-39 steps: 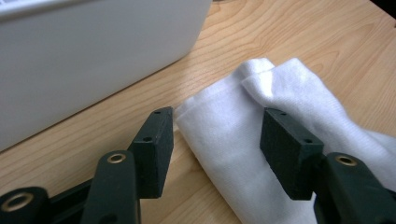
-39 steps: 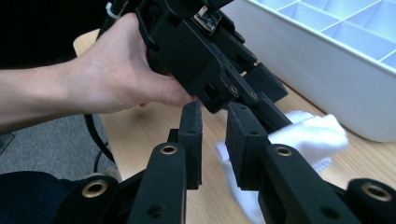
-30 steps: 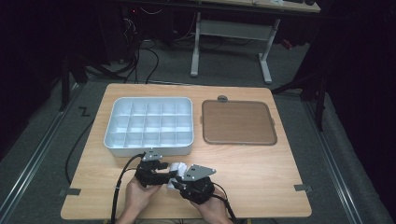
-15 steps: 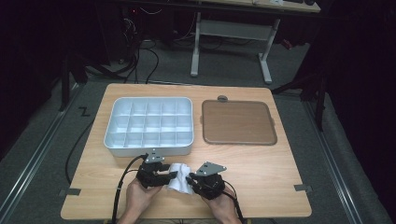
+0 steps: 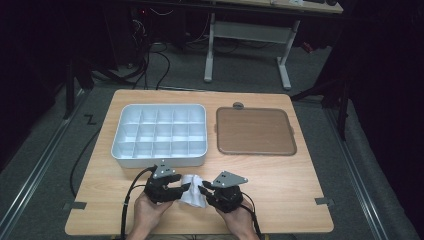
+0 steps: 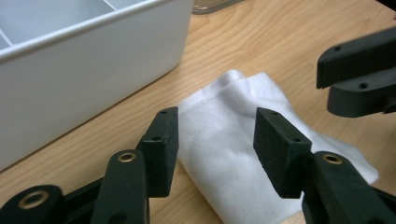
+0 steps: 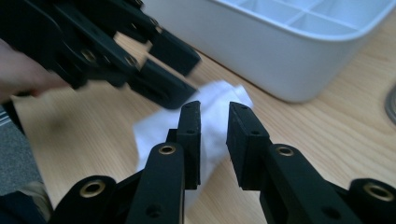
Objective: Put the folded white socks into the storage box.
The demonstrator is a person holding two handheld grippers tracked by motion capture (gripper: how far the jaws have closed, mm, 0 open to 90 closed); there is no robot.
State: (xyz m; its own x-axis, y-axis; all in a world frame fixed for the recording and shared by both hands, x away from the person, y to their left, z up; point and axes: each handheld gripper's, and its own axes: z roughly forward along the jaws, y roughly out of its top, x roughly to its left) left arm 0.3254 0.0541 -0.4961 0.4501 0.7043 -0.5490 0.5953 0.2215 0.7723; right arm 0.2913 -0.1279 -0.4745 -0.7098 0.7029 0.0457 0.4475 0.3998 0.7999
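Both grippers have drawn apart across the folded white cloth (image 5: 192, 190) at lower centre since the earlier frame. Left gripper (image 6: 215, 136), jaws spread and lately reopening, straddles it; right gripper (image 7: 213, 125), jaws narrowly parted, hovers over its edge. Recommend gripping opposite edges squarely, clear of the white plastic compartment tray (image 5: 159, 159).

Grippers drawn apart at the near table edge.
Right gripper (image 5: 204, 189) shifted rightward off the left gripper (image 5: 186, 187), more of the white cloth (image 5: 192, 196) bared between them; left jaws just reopened slightly, astride the cloth, pads clear.
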